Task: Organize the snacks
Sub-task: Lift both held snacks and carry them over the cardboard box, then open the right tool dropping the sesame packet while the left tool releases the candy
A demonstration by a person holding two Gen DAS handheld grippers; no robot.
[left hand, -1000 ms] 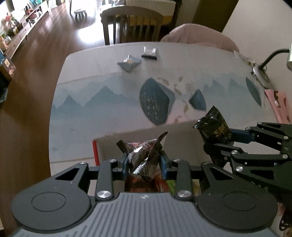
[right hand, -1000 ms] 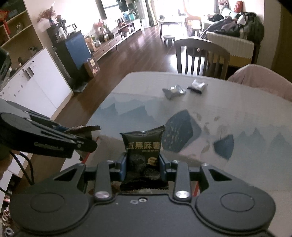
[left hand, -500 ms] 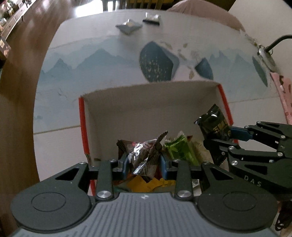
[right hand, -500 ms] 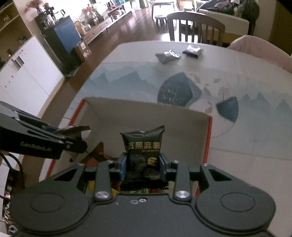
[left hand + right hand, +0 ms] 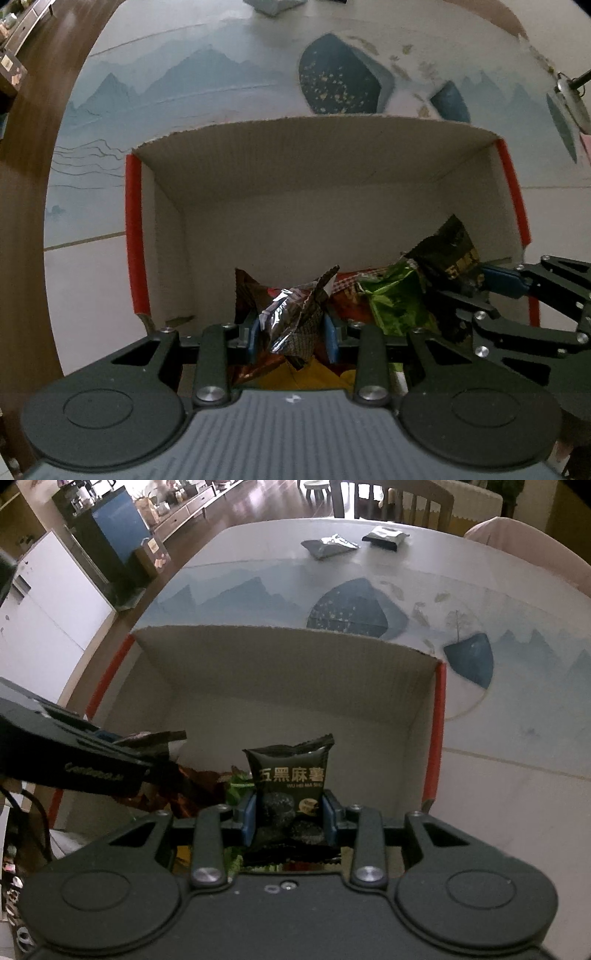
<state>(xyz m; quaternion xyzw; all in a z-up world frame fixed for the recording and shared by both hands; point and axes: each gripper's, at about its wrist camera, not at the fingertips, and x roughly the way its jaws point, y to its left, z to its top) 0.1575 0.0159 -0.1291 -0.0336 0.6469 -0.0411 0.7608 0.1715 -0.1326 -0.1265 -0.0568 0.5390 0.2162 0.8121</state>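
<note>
A cardboard box (image 5: pixel 258 147) with red edges stands open on the table, seen again as the box (image 5: pixel 280 642) in the right wrist view. My left gripper (image 5: pixel 291 332) is shut on a crumpled dark brown snack packet (image 5: pixel 291 314), low over the box's near end. My right gripper (image 5: pixel 290 812) is shut on a black snack packet (image 5: pixel 290 779) with gold characters, beside the left one inside the box mouth. From the left wrist view that black packet (image 5: pixel 448 251) shows at the right. Under both lie a green packet (image 5: pixel 395 299) and red and yellow ones.
Two more packets lie at the table's far end: a grey foil packet (image 5: pixel 330 546) and a black-and-white packet (image 5: pixel 386 536). A chair (image 5: pixel 391 498) stands beyond. A lamp base (image 5: pixel 570 99) sits at the right edge. The box's far half has bare floor.
Both grippers have come down with their packets, from above the box rim to just over the snacks inside. The box now fills both views. Neither grip has changed.
</note>
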